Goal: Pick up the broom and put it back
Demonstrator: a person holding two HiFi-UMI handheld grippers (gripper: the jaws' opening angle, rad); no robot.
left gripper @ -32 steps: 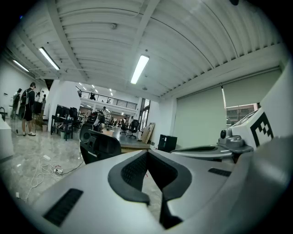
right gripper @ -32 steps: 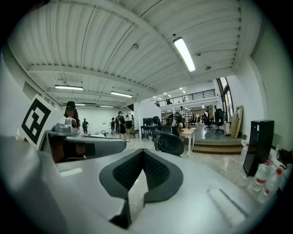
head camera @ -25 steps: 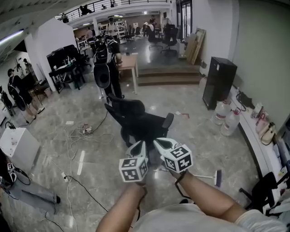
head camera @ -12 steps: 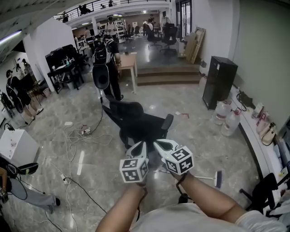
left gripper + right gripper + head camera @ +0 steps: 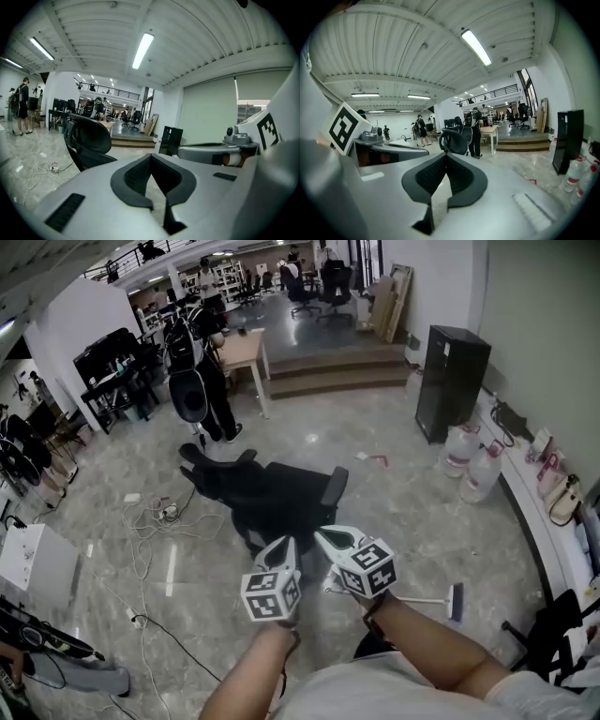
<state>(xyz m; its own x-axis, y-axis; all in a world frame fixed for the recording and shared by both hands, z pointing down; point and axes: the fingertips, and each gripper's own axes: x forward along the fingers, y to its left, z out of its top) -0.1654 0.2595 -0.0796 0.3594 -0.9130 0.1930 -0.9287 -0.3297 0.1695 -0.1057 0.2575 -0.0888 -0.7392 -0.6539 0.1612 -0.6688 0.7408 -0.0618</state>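
Observation:
The broom (image 5: 424, 599) lies flat on the marble floor to the right, below my right forearm. It has a thin white handle and a blue-grey head (image 5: 455, 600). My left gripper (image 5: 285, 547) and right gripper (image 5: 324, 536) are held side by side in front of me, well above the floor. Both point forward at a fallen chair. In the left gripper view the left gripper (image 5: 151, 158) has its dark pads meeting, with nothing between them. The right gripper (image 5: 446, 155) looks the same in its own view. Neither touches the broom.
A black office chair (image 5: 272, 493) lies tipped over just ahead. Cables (image 5: 155, 517) trail over the floor at left, near a white box (image 5: 37, 563). Water bottles (image 5: 473, 470) and a black cabinet (image 5: 450, 381) stand at right. A person with a backpack (image 5: 192, 371) stands by a table.
Both grippers have moved forward and slightly down together, and the view has shifted with them. The fallen chair is closer. The broom has not moved on the floor.

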